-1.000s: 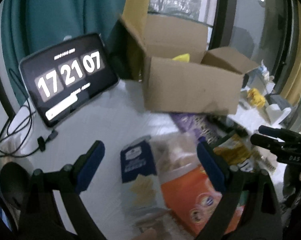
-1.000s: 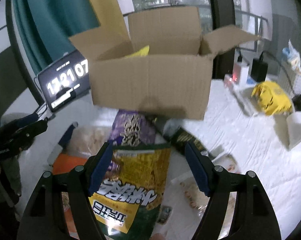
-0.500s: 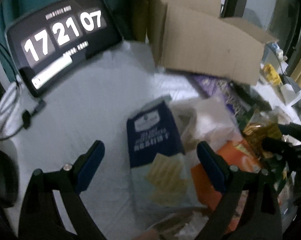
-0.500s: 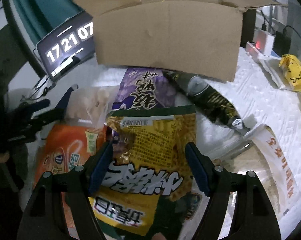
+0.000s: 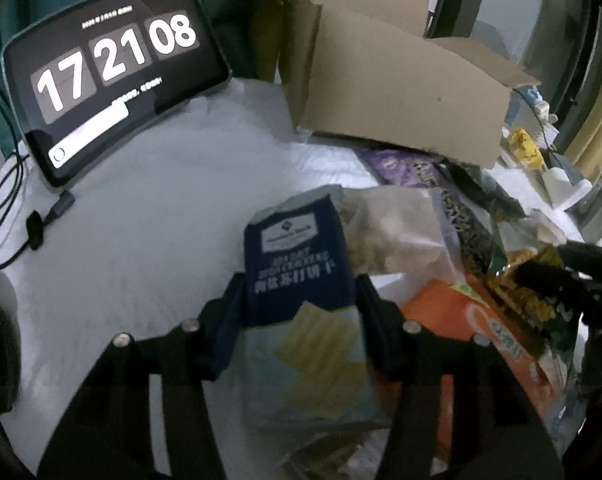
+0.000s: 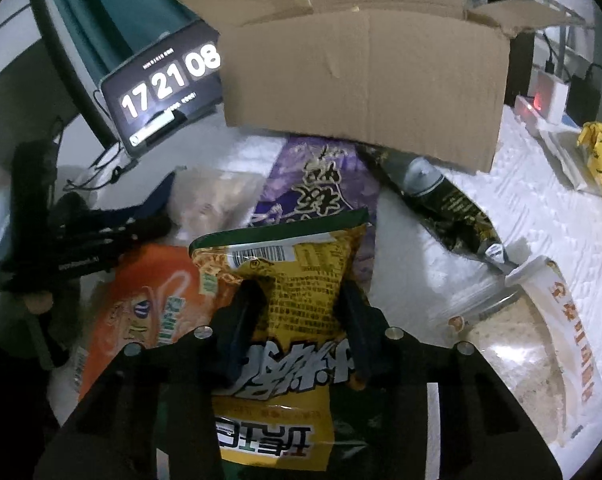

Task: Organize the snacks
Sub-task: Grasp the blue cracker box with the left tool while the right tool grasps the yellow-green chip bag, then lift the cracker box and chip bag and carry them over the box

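Honestly, both jaws have just been closing: left gripper [image 5: 299, 312] pinches the navy cracker bag [image 5: 297, 264], right gripper [image 6: 301, 320] squeezes the yellow snack bag [image 6: 285, 276], both lying before the cardboard box [image 6: 361, 84]. Slippery film could slide free mid-lift.

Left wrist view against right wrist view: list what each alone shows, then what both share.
Only the left wrist view shows the navy cracker box clamped in the left gripper. Only the right wrist view shows the clear jar, the white charger and the right gripper closing on the yellow snack bag. Both show the cardboard box, clock tablet, orange bag and purple bag.
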The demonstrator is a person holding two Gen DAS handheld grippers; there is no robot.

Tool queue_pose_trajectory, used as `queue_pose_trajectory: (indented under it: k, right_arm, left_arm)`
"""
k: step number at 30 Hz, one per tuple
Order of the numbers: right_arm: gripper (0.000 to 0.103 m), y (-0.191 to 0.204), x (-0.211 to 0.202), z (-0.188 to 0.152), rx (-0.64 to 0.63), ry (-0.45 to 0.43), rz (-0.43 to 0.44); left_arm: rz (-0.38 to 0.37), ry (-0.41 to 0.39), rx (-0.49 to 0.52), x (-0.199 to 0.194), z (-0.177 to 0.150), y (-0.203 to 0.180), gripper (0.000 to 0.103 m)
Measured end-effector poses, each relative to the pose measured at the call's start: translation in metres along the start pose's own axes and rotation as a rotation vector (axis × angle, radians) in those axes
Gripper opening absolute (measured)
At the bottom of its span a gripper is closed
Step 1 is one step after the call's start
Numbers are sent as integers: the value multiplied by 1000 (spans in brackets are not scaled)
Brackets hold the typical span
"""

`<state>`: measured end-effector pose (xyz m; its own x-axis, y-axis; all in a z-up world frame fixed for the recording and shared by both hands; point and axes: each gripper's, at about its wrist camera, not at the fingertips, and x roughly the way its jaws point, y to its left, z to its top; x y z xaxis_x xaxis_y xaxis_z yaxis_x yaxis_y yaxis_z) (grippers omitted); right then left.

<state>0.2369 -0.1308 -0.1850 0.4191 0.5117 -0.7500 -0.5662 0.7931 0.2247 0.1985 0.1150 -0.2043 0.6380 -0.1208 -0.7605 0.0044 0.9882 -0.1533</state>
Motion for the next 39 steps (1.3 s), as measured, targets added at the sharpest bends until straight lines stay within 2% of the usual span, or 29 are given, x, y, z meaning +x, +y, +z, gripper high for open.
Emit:
queue_pose_trajectory:
  k: [6, 17, 39]
  right_arm:
    - [44, -3, -20, 6, 1, -49, -7]
    - [44, -15, -64, 34, -6, -169, -26]
    - [44, -46, -114, 92, -54, -347, -73]
  left_arm:
    - [3, -47, 13, -25, 5, -10, 55]
    - [-4, -160, 75, -71, 37, -35, 55]
    - [-43, -282, 189, -84, 116, -103, 55]
